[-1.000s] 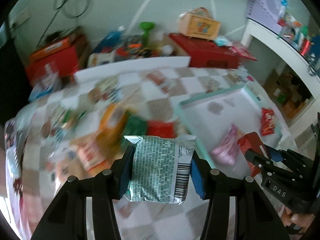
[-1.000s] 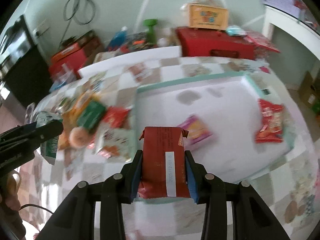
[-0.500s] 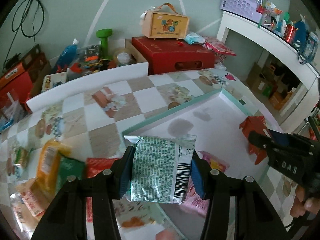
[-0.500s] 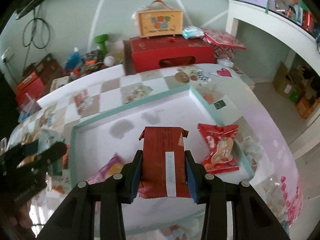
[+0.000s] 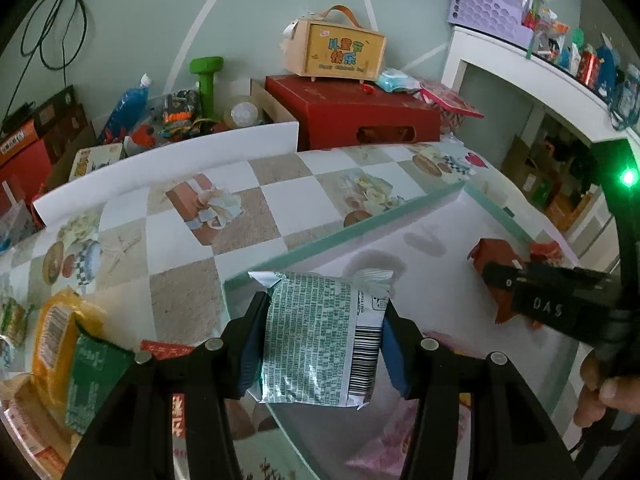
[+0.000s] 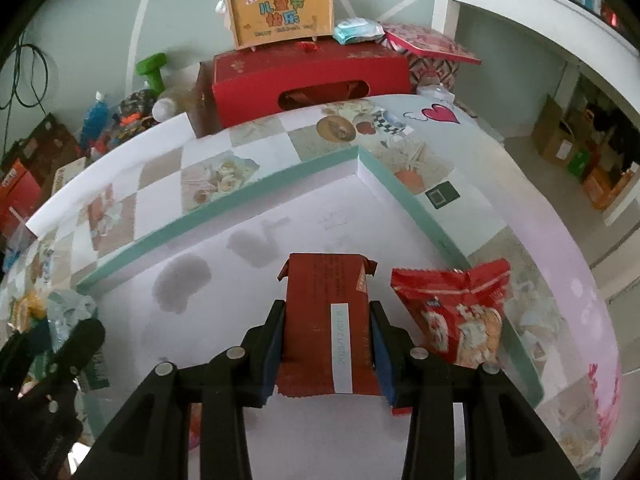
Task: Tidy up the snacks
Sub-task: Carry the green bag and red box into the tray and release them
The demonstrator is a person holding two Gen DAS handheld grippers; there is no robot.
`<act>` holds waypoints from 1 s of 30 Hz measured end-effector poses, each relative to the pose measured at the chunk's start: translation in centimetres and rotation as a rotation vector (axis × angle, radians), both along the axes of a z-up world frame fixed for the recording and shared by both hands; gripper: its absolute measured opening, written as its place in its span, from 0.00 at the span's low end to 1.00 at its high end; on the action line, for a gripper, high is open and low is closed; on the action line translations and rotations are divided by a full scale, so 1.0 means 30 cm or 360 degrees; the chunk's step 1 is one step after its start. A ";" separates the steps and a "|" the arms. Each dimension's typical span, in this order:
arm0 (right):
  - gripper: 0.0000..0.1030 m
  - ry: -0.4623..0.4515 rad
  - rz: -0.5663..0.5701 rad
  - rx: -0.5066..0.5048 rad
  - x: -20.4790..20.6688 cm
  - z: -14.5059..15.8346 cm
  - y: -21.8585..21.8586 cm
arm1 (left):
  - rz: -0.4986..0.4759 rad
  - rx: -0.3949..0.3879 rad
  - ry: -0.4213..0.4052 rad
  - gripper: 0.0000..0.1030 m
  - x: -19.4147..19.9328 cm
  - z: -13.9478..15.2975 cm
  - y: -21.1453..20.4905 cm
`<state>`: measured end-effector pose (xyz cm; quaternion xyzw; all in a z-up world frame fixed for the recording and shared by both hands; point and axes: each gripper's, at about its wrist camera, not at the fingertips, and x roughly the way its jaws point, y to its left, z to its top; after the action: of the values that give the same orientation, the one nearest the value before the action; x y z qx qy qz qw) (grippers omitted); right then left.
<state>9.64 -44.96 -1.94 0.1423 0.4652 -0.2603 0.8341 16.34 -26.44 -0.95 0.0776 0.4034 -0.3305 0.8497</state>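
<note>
My left gripper (image 5: 320,344) is shut on a silver-green snack packet (image 5: 316,340) with a barcode, held above the near-left corner of the shallow white tray with a teal rim (image 5: 340,240). My right gripper (image 6: 326,344) is shut on a dark red snack bar (image 6: 326,320) with a white date strip, hovering over the tray floor (image 6: 240,280). A red biscuit packet (image 6: 456,316) lies in the tray against its right wall, just right of the bar. A pink packet (image 5: 400,440) lies in the tray under my left gripper. The right gripper (image 5: 560,304) shows at the right in the left wrist view.
Several loose snack packets, yellow (image 5: 56,332), green (image 5: 92,376) and red, lie on the checked tablecloth left of the tray. Behind the table stand a red box (image 6: 304,76), a wooden case with a handle (image 6: 280,8) and a green dumbbell (image 5: 206,80). A white shelf (image 5: 520,64) rises at the right.
Both grippers swung right from the snack pile to over the tray and sank a little, each keeping its packet. The red biscuit packet now lies close beside the red bar.
</note>
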 end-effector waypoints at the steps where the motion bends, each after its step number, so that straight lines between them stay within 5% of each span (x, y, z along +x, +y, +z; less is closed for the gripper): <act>1: 0.41 0.0002 -0.0010 -0.0009 0.005 -0.007 -0.002 | -0.0001 -0.0005 0.0004 0.52 0.008 -0.007 -0.002; 12: 0.41 0.0022 -0.0033 -0.0015 0.048 -0.032 0.003 | -0.0029 0.0007 -0.0017 0.52 0.025 -0.030 -0.027; 16: 0.42 -0.0014 -0.0061 0.0021 0.040 -0.021 -0.008 | -0.0043 0.0028 -0.0054 0.73 0.011 -0.019 -0.035; 24: 0.42 -0.0014 -0.0075 -0.0003 0.026 0.000 -0.009 | 0.0006 0.0061 -0.0008 0.74 0.029 -0.001 -0.008; 26: 0.49 -0.0016 -0.0077 -0.0002 0.023 0.001 -0.008 | 0.0032 0.0085 -0.0001 0.84 0.036 0.002 0.002; 28: 0.80 -0.0034 -0.0094 -0.0005 0.015 0.002 -0.009 | 0.0081 0.0118 -0.0028 0.93 0.040 0.010 0.014; 30: 0.82 -0.0048 -0.0087 -0.0002 0.013 0.004 -0.010 | 0.0128 0.0142 -0.0044 0.94 0.046 0.017 0.026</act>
<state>10.02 -45.26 -1.83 0.1583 0.4484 -0.2812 0.8336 17.71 -25.67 -0.45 0.1035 0.4088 -0.2765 0.8635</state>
